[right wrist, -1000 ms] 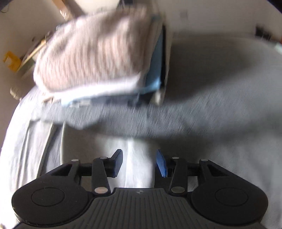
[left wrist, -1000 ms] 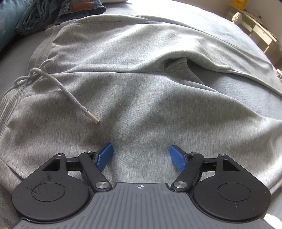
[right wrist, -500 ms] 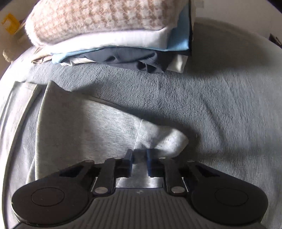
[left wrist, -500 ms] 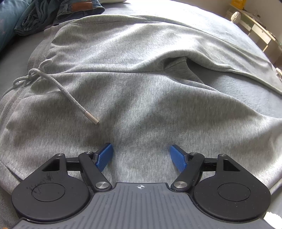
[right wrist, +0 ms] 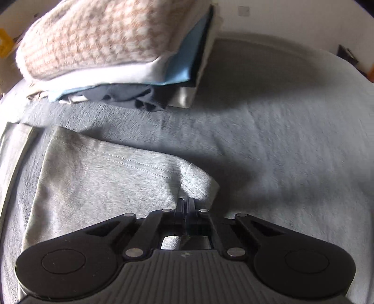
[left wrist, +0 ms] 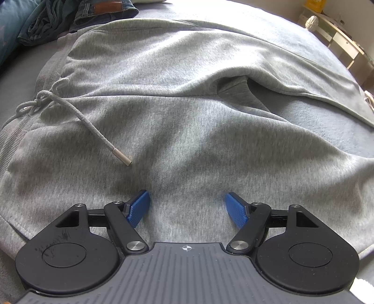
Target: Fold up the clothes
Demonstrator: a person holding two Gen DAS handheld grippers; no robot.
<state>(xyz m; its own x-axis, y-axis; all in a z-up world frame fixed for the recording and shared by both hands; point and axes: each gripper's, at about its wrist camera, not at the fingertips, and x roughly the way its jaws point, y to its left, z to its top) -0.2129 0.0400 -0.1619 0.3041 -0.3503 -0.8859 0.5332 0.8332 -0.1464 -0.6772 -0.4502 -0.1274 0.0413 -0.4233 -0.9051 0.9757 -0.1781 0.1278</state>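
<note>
Your right gripper (right wrist: 186, 205) has just closed, and its jaws are now pinched tight on the hem corner of the sweatpants (right wrist: 98, 177), where the fabric bunches up against the fingertips. Your left gripper (left wrist: 187, 208) hangs with its jaws spread wide, nothing between the blue pads (left wrist: 138, 208), poised over the sweatpants (left wrist: 187, 112) near the waist.

Largest around you is the grey bed (right wrist: 292, 145), which carries everything. The sweatpants lie spread across it, waist at the left of the left view, one leg reaching to your right gripper. Behind that leg sits a stack of folded clothes (right wrist: 112, 46), a checked knit on top. A pile of jeans (left wrist: 77, 14) lies beyond the waist. Smallest, the drawstring (left wrist: 93, 126) trails over the cloth, its metal tip near the left pad.
</note>
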